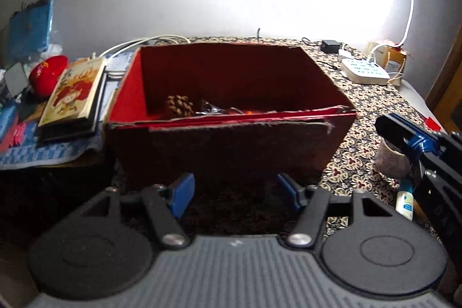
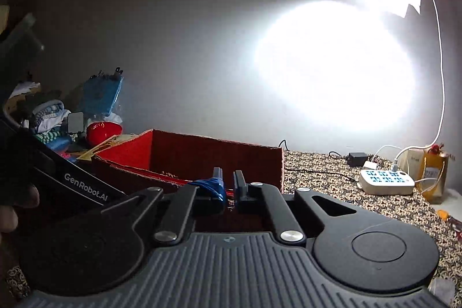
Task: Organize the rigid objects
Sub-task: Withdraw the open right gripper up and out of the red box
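Note:
An open red box (image 1: 231,82) stands on the patterned tablecloth (image 1: 372,106). A pine cone (image 1: 179,106) and some metal bits (image 1: 213,107) lie inside it. My left gripper (image 1: 235,189) hovers in front of the box's near wall, open, with nothing between its blue pads (image 1: 182,192). At the right edge of the left wrist view, my right gripper (image 1: 388,126) reaches in over a small cup (image 1: 389,162) and a little white bottle (image 1: 404,201). In its own view the right gripper (image 2: 228,178) is shut and empty, pointing at the red box (image 2: 202,152).
Books (image 1: 72,94) and a red bowl (image 1: 47,74) lie left of the box on a blue cloth (image 1: 43,155). A white power strip (image 1: 365,71), a black adapter (image 1: 330,46) and cables sit at the back right. A hand (image 2: 8,210) holds the left gripper's body (image 2: 83,186).

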A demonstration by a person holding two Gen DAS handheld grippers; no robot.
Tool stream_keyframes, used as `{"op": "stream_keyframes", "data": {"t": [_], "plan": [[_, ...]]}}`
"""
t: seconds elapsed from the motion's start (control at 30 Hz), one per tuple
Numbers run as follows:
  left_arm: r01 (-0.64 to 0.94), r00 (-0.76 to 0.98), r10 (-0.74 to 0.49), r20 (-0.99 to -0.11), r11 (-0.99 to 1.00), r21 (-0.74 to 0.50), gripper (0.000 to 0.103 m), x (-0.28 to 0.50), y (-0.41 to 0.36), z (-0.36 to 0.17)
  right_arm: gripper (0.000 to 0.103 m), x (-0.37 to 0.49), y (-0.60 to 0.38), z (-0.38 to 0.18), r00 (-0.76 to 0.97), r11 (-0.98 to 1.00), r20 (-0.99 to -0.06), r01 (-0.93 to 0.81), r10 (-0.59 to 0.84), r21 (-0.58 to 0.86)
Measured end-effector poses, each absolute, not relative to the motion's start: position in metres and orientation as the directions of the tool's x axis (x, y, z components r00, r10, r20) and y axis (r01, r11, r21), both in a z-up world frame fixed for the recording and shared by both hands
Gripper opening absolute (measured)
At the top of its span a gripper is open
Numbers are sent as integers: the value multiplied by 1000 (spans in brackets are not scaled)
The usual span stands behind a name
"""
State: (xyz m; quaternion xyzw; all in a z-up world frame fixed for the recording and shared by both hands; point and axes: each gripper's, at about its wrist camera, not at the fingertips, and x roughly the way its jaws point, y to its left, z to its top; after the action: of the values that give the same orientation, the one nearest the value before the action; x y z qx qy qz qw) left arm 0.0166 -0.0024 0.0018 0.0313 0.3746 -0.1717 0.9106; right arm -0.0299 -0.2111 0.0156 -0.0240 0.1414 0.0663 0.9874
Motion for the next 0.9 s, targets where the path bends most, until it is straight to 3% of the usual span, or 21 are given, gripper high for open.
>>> {"op": "stream_keyframes", "data": {"t": [0.37,0.6,0.9], "plan": [[387,673,-362,-646,915,-109,66,14,-11,2,0,-33,-212,15,971,981,-212,-145,115,-133],[390,690,-346,-635,918,-76,66,15,-23,-12,0,-26,-217,8,967,982,-231,-140,109,-125],[404,662,-362,-656,910,-94,66,25,-29,-31,0,-16,-218,-7,935,982,-333,-165,126,-91]]}}
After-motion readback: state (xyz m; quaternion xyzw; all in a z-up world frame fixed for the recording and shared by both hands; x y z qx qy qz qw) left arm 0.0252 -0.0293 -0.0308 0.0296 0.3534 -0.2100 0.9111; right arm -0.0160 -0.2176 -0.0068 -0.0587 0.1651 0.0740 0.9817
